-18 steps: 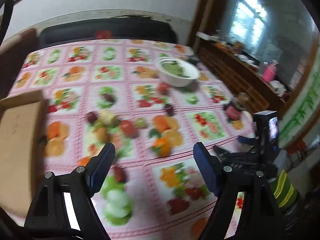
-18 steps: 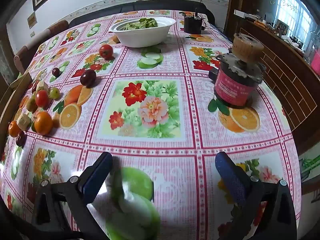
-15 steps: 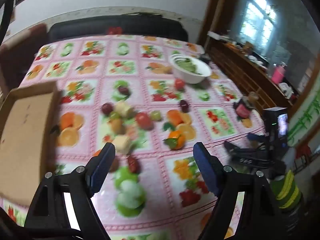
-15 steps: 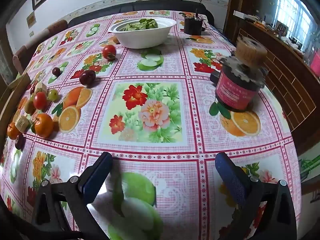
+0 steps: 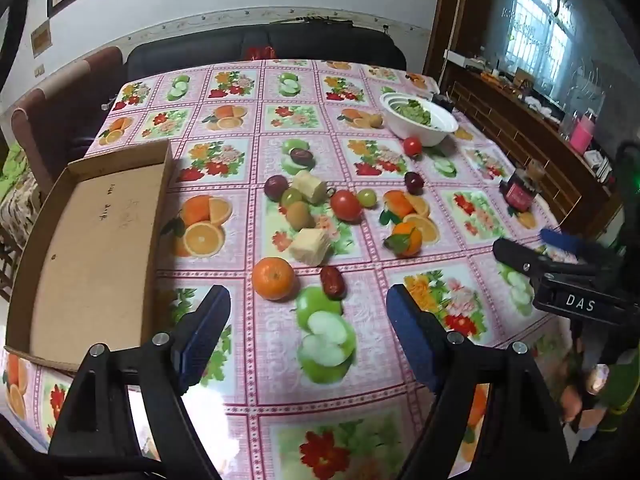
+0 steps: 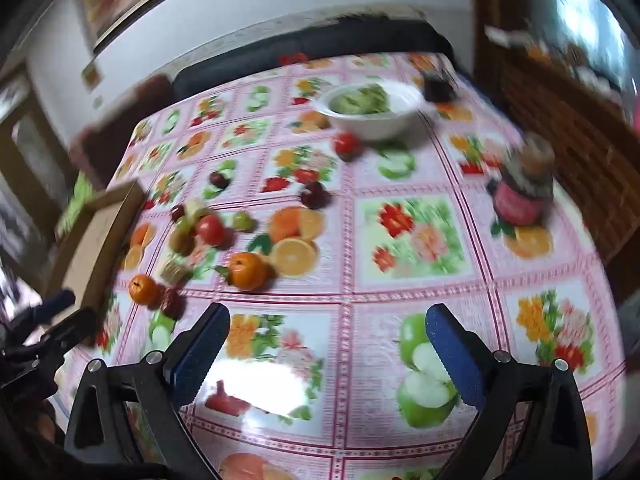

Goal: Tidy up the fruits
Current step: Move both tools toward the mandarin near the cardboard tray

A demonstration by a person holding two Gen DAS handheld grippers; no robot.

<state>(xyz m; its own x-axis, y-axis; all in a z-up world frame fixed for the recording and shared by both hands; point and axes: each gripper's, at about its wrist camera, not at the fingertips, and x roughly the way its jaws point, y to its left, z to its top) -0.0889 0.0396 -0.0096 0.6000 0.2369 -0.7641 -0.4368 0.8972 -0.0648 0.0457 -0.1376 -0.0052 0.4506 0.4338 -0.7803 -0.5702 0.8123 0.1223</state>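
Both views pulled back; cardboard tray (image 5: 92, 240) edges the fruit.

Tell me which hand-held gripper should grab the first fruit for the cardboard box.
Left, probably. The left hand-held gripper is open, with the orange and red date just beyond its fingertips and the cardboard box alongside. The right hand-held gripper, also open, faces bare tablecloth.

The right tongs (image 6: 327, 346) hang wide apart over the tabletop (image 6: 420, 300) with nothing between them. Fruit (image 6: 208, 240) lies scattered at left beside a cardboard box (image 6: 96, 248). Farther off stand a white bowl (image 6: 372, 116) and a red jar (image 6: 524, 196). The view is blurred.
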